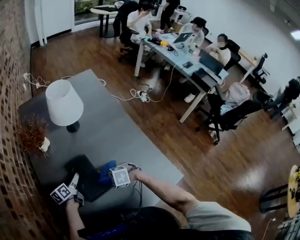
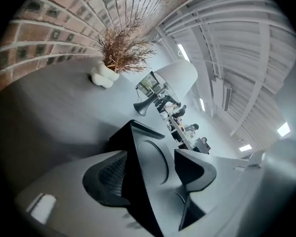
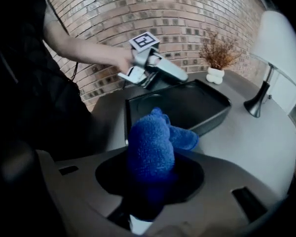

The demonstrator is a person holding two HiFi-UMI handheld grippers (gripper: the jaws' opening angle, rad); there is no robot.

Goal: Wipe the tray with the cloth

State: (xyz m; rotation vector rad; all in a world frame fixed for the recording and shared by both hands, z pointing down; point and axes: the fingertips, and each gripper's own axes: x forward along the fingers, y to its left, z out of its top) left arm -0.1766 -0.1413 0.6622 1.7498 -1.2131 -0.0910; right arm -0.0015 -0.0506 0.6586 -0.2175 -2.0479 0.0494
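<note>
A black tray [image 1: 85, 171] lies on the grey table [image 1: 120, 134] near its front left corner. My left gripper [image 1: 76, 182] sits at the tray's near left side. In the left gripper view its jaws [image 2: 153, 174] stand wide, straddling the raised tray rim [image 2: 138, 147] without pinching it. My right gripper [image 1: 112, 173] is shut on a blue fluffy cloth [image 3: 153, 142], which bulges up out of the jaws. The cloth hangs just before the near edge of the tray [image 3: 187, 107]. From that side the left gripper [image 3: 150, 78] shows at the tray's far left corner.
A white lamp [image 1: 64, 104] and a white vase with dried twigs [image 1: 35, 136] stand on the table beyond the tray. A brick wall [image 1: 5, 84] runs along the left. Cables [image 1: 135, 181] lie by the front edge. People sit at a desk [image 1: 190, 59] far behind.
</note>
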